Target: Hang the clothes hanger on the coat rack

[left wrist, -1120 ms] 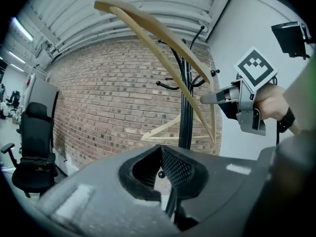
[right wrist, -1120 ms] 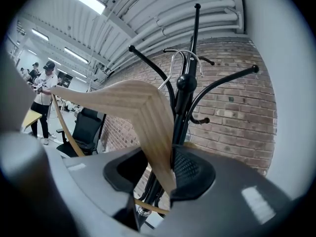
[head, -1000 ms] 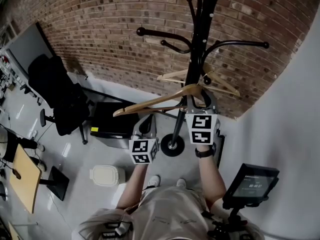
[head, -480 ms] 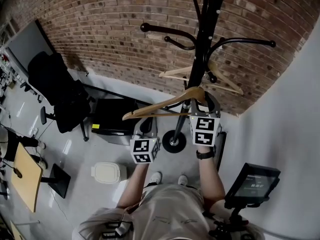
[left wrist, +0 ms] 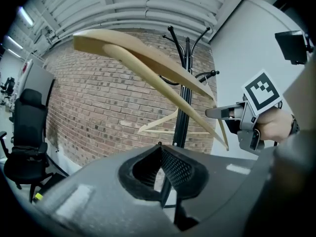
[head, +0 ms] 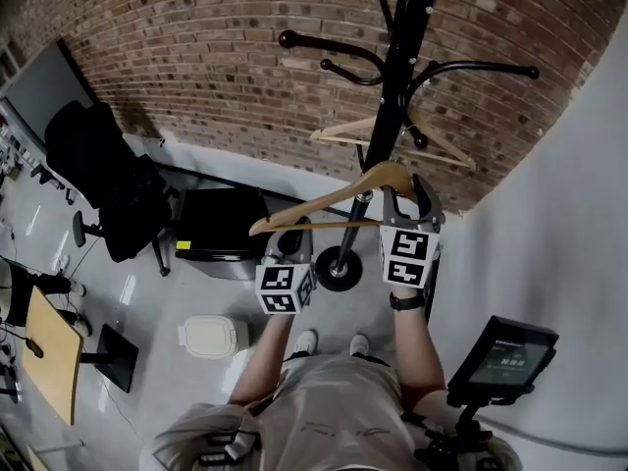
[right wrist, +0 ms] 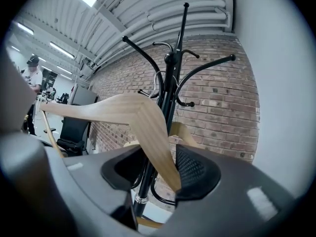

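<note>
A light wooden hanger (head: 334, 199) slants in front of the black coat rack (head: 388, 116), its top up against the pole. In the right gripper view one arm of the hanger (right wrist: 123, 110) runs down between my right gripper's (right wrist: 155, 167) jaws, close to the right pad and with a gap on the left. Those jaws are opening. In the head view my right gripper (head: 409, 196) sits just right of the pole. My left gripper (head: 291, 235) is lower, under the hanger's long arm (left wrist: 148, 68), and its jaws (left wrist: 159, 154) meet at the tips with nothing between them.
A second wooden hanger (head: 432, 145) hangs on the rack behind the pole. The rack's round base (head: 339, 268) stands on the floor before a brick wall. A black office chair (head: 108, 180), a black case (head: 221, 229), a white bin (head: 214, 339) and a screen on a stand (head: 502, 356) surround me.
The right gripper and the hanger have drifted a little right and down beside the pole, and the right jaws stand wider round the hanger arm. The left gripper has hardly moved.
</note>
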`<state>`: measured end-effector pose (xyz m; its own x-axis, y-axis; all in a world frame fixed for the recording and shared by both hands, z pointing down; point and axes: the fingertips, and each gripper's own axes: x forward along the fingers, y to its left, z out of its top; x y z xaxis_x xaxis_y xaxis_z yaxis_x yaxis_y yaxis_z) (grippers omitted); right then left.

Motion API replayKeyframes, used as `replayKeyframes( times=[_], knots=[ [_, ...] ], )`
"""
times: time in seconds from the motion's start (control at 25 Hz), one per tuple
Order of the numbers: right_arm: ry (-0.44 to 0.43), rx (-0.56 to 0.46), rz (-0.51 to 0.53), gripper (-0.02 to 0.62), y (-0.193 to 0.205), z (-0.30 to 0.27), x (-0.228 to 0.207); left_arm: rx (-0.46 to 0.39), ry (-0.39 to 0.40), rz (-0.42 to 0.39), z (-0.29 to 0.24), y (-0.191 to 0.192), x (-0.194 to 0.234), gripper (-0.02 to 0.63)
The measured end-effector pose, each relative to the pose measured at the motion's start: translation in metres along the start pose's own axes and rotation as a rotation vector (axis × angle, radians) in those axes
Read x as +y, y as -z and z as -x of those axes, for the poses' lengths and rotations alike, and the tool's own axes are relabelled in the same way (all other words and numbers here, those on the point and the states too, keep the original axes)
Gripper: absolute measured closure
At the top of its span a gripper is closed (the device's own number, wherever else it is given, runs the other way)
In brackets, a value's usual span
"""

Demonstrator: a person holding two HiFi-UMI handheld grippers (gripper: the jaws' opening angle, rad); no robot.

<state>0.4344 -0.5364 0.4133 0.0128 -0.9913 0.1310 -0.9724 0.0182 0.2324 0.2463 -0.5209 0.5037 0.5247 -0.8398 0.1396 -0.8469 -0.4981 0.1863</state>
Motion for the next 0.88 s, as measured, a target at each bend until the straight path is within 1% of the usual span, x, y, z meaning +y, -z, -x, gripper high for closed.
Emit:
replayKeyframes(
  times=[0.2, 0.36, 0.52, 0.64, 0.72, 0.8, 0.88],
  knots=[
    [0.050, -0.024, 0.044, 0.399, -0.005, 0.018, -0.004, 0.004, 0.057, 0.008, -0.002, 0.006, -0.009, 0.606],
    [0.110, -0.044, 0.082, 0.397, -0.006, 0.037, -0.004, 0.027, 0.111, 0.018, 0.001, 0.016, -0.014, 0.606],
    [0.184, -0.024, 0.086, 0.410, 0.008, 0.059, -0.003, 0.036, 0.189, 0.016, 0.004, 0.023, -0.023, 0.606],
    [0.218, 0.023, 0.055, 0.442, 0.037, 0.082, 0.009, 0.080, 0.239, 0.006, 0.016, 0.042, -0.028, 0.606],
    [0.215, 0.065, 0.031, 0.470, 0.055, 0.095, 0.020, 0.107, 0.257, 0.016, 0.022, 0.053, -0.029, 0.606],
    [0.191, 0.094, -0.002, 0.525, 0.066, 0.106, 0.032, 0.114, 0.268, 0.023, 0.030, 0.056, -0.032, 0.606],
    [0.159, 0.100, -0.035, 0.587, 0.071, 0.117, 0.042, 0.110, 0.276, 0.020, 0.041, 0.055, -0.039, 0.606]
  ],
)
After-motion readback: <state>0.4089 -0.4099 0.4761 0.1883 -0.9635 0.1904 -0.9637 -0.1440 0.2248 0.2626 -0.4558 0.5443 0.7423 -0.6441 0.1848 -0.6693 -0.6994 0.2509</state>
